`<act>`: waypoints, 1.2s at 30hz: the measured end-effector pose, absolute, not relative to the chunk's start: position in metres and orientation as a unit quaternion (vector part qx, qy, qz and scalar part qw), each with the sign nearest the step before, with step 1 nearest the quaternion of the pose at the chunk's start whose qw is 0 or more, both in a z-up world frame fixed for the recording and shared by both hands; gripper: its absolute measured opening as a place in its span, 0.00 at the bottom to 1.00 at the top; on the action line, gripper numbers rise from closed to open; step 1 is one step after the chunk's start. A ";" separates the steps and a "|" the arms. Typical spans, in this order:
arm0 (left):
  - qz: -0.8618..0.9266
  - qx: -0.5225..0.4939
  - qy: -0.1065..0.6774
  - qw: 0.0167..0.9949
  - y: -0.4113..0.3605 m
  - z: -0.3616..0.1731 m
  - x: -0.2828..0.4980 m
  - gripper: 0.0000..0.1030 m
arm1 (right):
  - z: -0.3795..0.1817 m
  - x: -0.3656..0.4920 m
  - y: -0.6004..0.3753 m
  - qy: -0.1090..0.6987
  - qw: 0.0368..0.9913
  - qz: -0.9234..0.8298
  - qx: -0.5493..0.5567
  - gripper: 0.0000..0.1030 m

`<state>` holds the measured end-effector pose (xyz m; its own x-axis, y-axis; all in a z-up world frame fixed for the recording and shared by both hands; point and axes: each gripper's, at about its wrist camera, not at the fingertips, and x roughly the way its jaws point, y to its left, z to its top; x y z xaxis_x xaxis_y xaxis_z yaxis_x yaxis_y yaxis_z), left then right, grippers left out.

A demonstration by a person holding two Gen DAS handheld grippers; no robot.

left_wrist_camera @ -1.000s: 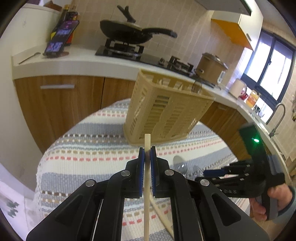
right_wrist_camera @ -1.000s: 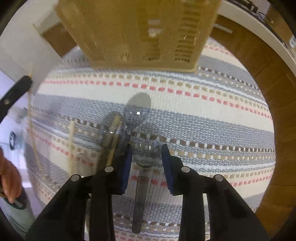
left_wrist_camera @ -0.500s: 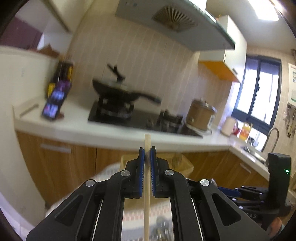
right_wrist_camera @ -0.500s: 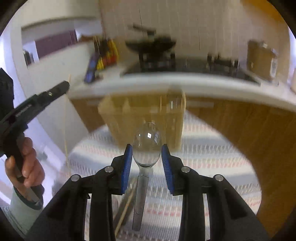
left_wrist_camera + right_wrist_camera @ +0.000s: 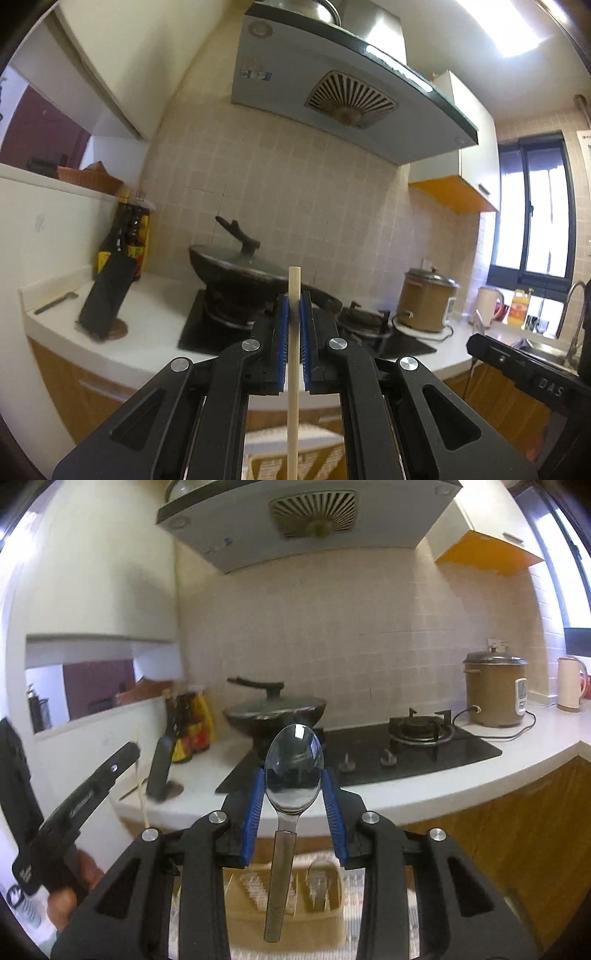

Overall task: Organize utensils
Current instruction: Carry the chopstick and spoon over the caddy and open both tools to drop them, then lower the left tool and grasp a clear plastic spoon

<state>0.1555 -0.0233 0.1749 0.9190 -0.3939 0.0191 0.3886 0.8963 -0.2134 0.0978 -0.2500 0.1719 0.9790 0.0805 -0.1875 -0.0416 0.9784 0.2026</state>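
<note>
My left gripper (image 5: 294, 306) is shut on a pale wooden chopstick (image 5: 293, 373) that stands upright between the blue pads, its top poking just above them. My right gripper (image 5: 294, 779) is shut on the bowl of a metal spoon (image 5: 294, 764), whose handle hangs down below the jaws. A beige slotted utensil basket (image 5: 295, 919) sits low under the right gripper, with a utensil standing in its right section. The basket's rim (image 5: 266, 461) also shows at the bottom of the left wrist view. In the right wrist view the left gripper (image 5: 127, 753) appears at the far left, held by a hand.
Behind runs a white counter (image 5: 443, 782) with a black hob (image 5: 413, 749), a lidded wok (image 5: 275, 709), a brown rice cooker (image 5: 495, 692), sauce bottles (image 5: 133, 236) and a dark phone on a stand (image 5: 107, 299). A striped cloth (image 5: 373, 915) lies under the basket.
Both grippers rose from the striped cloth and tilted up to face the stove wall. The basket slid to the bottom of both views. Chopstick and spoon stay gripped.
</note>
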 end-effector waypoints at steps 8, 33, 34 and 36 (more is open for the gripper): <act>-0.202 -0.109 0.012 0.973 -0.030 0.147 0.181 0.04 | 0.136 0.129 -0.252 0.075 0.994 0.001 0.075 0.28; -0.192 -0.096 0.093 0.972 -0.003 0.122 0.140 0.38 | 0.110 0.071 -0.256 0.106 0.991 -0.014 0.076 0.48; -0.193 -0.096 0.098 0.972 0.000 0.122 0.134 0.38 | 0.111 0.066 -0.256 0.108 0.991 -0.012 0.079 0.49; -0.195 -0.094 0.112 0.970 0.007 0.123 0.117 0.38 | 0.113 0.051 -0.254 0.117 0.990 -0.006 0.079 0.49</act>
